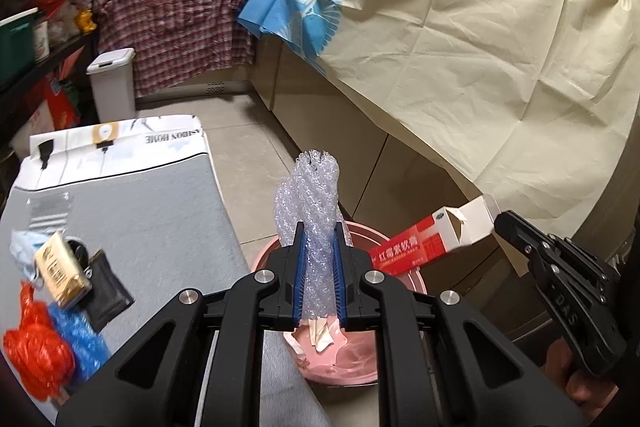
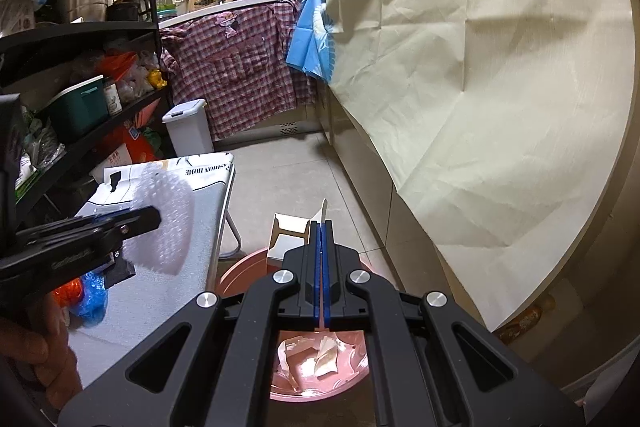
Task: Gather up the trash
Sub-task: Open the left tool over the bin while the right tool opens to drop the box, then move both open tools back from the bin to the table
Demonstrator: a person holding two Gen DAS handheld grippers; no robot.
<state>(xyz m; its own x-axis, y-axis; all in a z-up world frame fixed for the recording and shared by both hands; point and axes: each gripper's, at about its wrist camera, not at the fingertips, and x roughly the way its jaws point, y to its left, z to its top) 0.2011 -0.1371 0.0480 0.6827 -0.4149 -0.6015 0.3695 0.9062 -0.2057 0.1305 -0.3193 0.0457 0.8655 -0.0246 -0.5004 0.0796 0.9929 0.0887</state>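
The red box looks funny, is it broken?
Its end is torn open: the red box has white flaps splayed out, and the right gripper pinches one flap over the pink bin. It looks empty, like trash.

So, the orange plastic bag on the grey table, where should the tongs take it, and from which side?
Probably grip the knotted tail that sticks up at the far end of the orange plastic bag, coming down from above. The body is a loose crumple and the blue plastic bag presses against its right side, so the tail is the narrow, free part. Both tongs are full now, left tongs with bubble wrap.
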